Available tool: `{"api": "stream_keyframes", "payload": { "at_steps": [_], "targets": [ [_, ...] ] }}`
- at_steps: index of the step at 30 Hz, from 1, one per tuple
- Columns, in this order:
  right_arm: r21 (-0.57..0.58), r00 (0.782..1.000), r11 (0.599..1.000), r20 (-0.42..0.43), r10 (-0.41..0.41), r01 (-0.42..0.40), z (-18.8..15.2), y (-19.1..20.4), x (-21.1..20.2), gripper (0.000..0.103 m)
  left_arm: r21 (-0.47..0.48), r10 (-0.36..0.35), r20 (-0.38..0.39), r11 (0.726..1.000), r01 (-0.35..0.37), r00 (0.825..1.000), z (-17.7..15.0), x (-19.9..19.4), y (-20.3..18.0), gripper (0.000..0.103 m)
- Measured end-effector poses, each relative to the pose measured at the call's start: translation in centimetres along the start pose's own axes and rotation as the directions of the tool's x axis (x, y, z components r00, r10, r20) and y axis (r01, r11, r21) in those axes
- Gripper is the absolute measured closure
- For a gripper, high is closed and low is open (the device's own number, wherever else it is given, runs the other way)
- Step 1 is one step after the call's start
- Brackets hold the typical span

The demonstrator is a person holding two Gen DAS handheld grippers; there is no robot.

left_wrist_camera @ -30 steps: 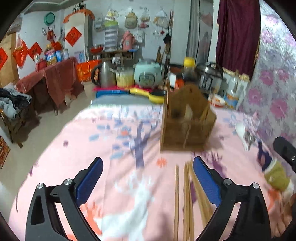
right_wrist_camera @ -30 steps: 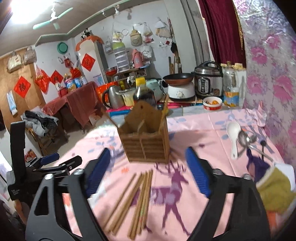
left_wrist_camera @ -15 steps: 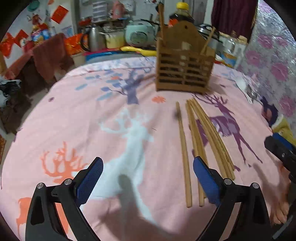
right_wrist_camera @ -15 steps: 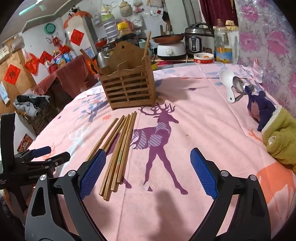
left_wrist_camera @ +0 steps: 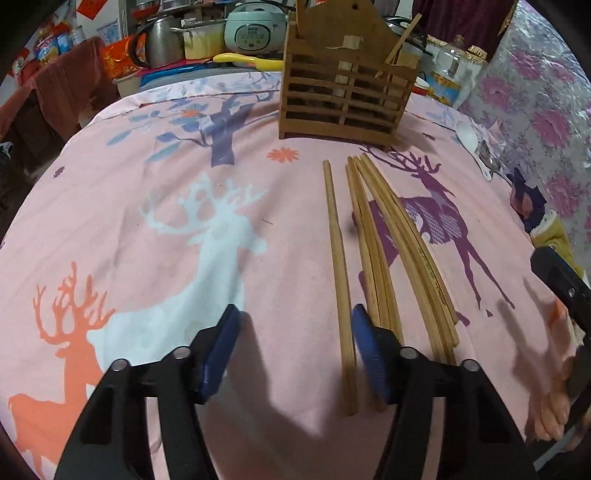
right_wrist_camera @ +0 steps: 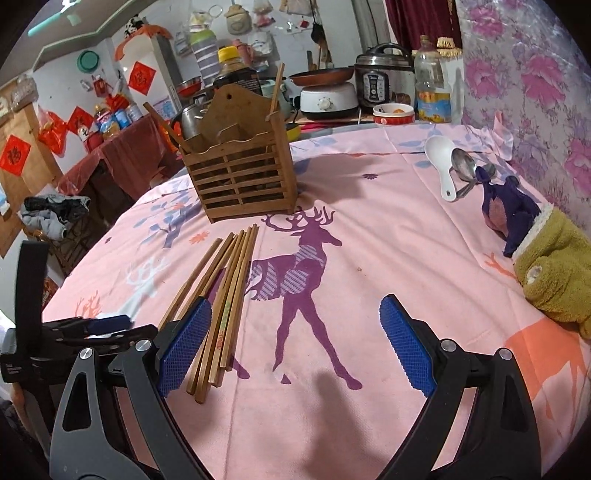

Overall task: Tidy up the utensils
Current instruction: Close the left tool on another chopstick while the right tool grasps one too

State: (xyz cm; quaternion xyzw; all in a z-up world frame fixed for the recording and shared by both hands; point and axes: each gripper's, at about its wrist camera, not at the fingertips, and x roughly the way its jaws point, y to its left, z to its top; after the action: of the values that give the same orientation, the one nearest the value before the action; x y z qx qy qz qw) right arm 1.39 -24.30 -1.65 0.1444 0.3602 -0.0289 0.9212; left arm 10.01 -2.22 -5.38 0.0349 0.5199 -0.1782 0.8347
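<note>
Setting: Cluttered kitchen behind, with a rice cooker and a pressure cooker lined up past the far edge of the surface, which wore a pink cloth printed with deer.

Holder: a slatted wooden caddy stood upright near the far side of the surface, with a chopstick or two already leaning in its compartments (the exact count could not be told).

Chopsticks: a loose bundle of wooden chopsticks lay flat on the cloth in front of the caddy, apart from it; one single chopstick lay just to the bundle's left.

Spoons: a white spoon and metal spoons lay well apart at the right edge, next to a plush toy.

Left claw: the left claw hung low over the near ends, its jaws having just been narrowing to a middling gap; the single chopstick sat between them near the right pad, not yet pinched.

Right claw: the right claw stood wide and empty over bare cloth, its left pad just above the bundle.

Progress: judged early; most chopsticks and all the spoons were left to stow.

Step in hand: likely a first grasp on the single chopstick.
</note>
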Motion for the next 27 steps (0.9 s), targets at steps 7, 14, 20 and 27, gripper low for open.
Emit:
{"api": "stream_keyframes", "payload": {
  "at_steps": [7, 14, 20, 27],
  "targets": [
    [-0.002, 1.000, 1.000, -0.022, 0.010, -0.010, -0.1, 0.2, 0.5, 0.014, 0.039, 0.064, 0.015, 0.997, -0.065, 0.998, 0.7, 1.0, -1.6, 0.076],
    [-0.056, 0.989, 0.997, -0.139, 0.048, -0.056, -1.0, 1.3, 2.6, 0.052, -0.111, 0.125, 0.020, 0.986, -0.122, 0.992, 0.9, 0.3, 2.7, 0.094],
    [-0.195, 0.977, 0.977, -0.207, 0.045, -0.086, -2.7, 4.0, 3.4, 0.063, -0.147, 0.118, 0.017, 0.983, -0.114, 0.993, 0.7, 0.0, 3.7, 0.091],
    [-0.241, 0.970, 0.969, -0.244, -0.007, -0.054, -3.4, 4.4, 4.0, 0.064, -0.101, 0.166, 0.021, 0.981, -0.163, 0.986, 0.5, 0.0, 2.7, 0.060]
  ]
}}
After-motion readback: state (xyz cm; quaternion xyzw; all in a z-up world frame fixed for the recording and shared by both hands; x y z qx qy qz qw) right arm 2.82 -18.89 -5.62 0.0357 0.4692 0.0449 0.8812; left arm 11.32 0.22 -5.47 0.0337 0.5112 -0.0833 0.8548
